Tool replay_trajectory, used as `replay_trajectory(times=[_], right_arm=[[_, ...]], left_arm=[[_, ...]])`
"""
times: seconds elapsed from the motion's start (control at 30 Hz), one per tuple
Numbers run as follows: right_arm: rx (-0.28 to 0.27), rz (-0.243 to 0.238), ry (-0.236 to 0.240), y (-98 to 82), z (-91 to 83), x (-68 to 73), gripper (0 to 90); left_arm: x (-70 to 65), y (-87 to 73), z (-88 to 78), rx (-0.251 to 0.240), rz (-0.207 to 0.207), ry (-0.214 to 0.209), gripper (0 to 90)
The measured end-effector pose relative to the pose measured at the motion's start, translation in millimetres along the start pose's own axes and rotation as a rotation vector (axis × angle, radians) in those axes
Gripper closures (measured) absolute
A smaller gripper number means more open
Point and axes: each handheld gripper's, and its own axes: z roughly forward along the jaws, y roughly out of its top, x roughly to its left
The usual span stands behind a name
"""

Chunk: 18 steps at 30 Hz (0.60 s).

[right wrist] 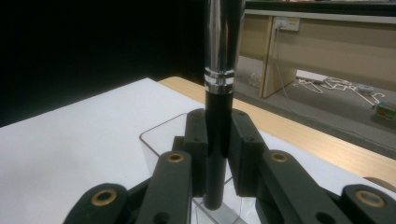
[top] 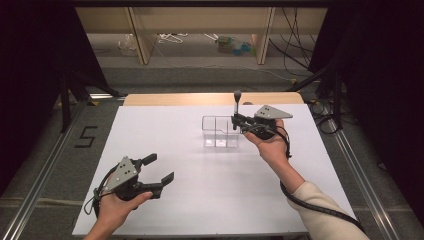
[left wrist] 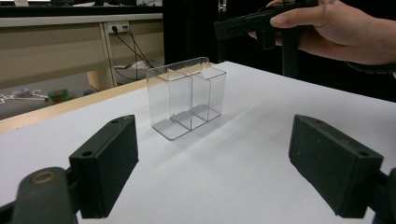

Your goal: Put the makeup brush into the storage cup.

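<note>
On floor left of white table [top: 165,200], black "5" [top: 86,136]; right hand-held gripper [right wrist: 218,140] clamping upright brush handle [right wrist: 219,93], left hand-held gripper [top: 159,169] wide

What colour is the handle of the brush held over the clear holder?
Black below, silver above, clearest in the right gripper view: brush.

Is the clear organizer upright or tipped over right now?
Upright. The clear organizer stands on its base on the white table, open tops facing up.
</note>
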Motion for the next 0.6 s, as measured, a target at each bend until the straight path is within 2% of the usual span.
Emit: replay_trajectory(times=[0.6], right_arm=[[0.003, 0.002, -0.014, 0.4, 4.5, -4.3, 79.6]], left_arm=[[0.1, -0.1, -0.1, 0.000, 0.000, -0.001, 15.5]])
